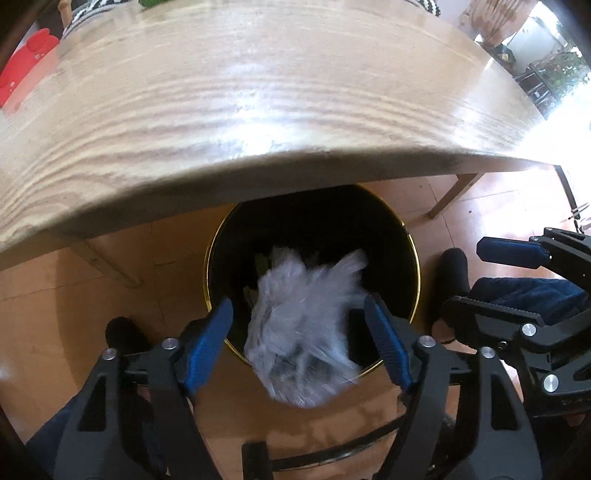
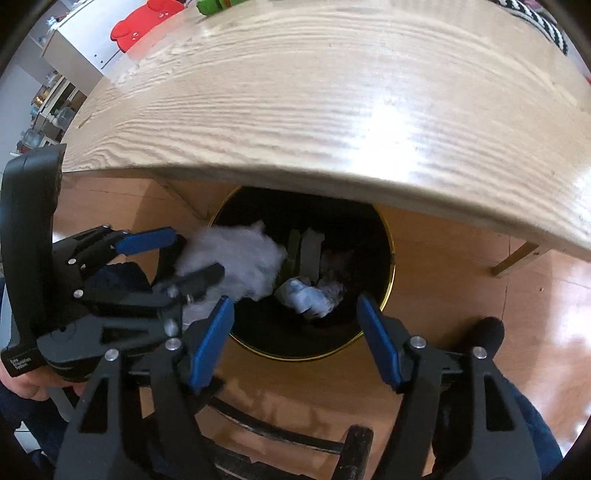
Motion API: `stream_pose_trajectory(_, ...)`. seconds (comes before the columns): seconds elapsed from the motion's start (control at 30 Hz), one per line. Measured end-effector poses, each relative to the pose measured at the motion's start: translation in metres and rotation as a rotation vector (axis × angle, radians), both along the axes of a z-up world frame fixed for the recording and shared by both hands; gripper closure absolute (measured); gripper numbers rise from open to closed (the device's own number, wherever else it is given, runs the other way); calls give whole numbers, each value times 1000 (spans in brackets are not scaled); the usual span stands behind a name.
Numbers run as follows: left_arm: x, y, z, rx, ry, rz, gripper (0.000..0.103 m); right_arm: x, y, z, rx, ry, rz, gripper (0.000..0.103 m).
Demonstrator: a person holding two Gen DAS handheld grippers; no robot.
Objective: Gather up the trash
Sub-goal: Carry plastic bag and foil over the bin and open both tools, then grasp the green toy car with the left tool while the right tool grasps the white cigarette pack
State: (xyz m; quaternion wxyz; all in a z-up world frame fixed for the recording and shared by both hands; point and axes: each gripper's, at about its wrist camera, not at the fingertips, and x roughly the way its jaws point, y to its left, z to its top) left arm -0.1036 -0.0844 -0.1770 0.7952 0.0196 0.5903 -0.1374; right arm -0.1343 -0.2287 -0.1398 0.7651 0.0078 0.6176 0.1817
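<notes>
A black trash bin (image 1: pixel 406 258) with a gold rim stands on the floor under the table edge. My left gripper (image 1: pixel 299 325) is open above the bin's near rim. A crumpled clear plastic bag (image 1: pixel 303 325) is blurred between its spread fingers, free of both pads, over the bin mouth. In the right wrist view the same bag (image 2: pixel 240 258) hangs at the bin's (image 2: pixel 384 258) left rim beside the left gripper (image 2: pixel 177 254). My right gripper (image 2: pixel 295 325) is open and empty above the bin. Crumpled paper and packaging (image 2: pixel 306 299) lie inside.
The wooden table (image 1: pixel 258 92) overhangs the bin's far side; its legs (image 1: pixel 450 195) stand left and right. My right gripper (image 1: pixel 517 280) shows at the right of the left wrist view. A red object (image 2: pixel 144 22) and a green item (image 2: pixel 214 5) lie far back.
</notes>
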Motion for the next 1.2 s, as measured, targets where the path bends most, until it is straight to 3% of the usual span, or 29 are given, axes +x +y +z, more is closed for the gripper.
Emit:
stream_pose_trajectory(0.5, -1, -2, -6, -7, 38, 8, 30, -2, -3, 5, 22, 5, 1, 36)
stream_pose_trajectory(0.7, -21, -5, 4, -18, 72, -11, 29, -14, -1, 32, 90, -26, 41, 36)
stream_pose_trajectory(0.83, -38, 1, 19, -91, 105, -15, 28, -26, -2, 62, 146, -89, 65, 35)
stream_pose_trajectory(1.03, -51, 7, 59, -127, 12, -36, 28, -21, -20, 113, 254, -205, 43, 30)
stream_pose_trajectory(1.2, -15, 32, 104, -123, -126, 58, 25, 18, -40, 140, 252, -277, -69, 22)
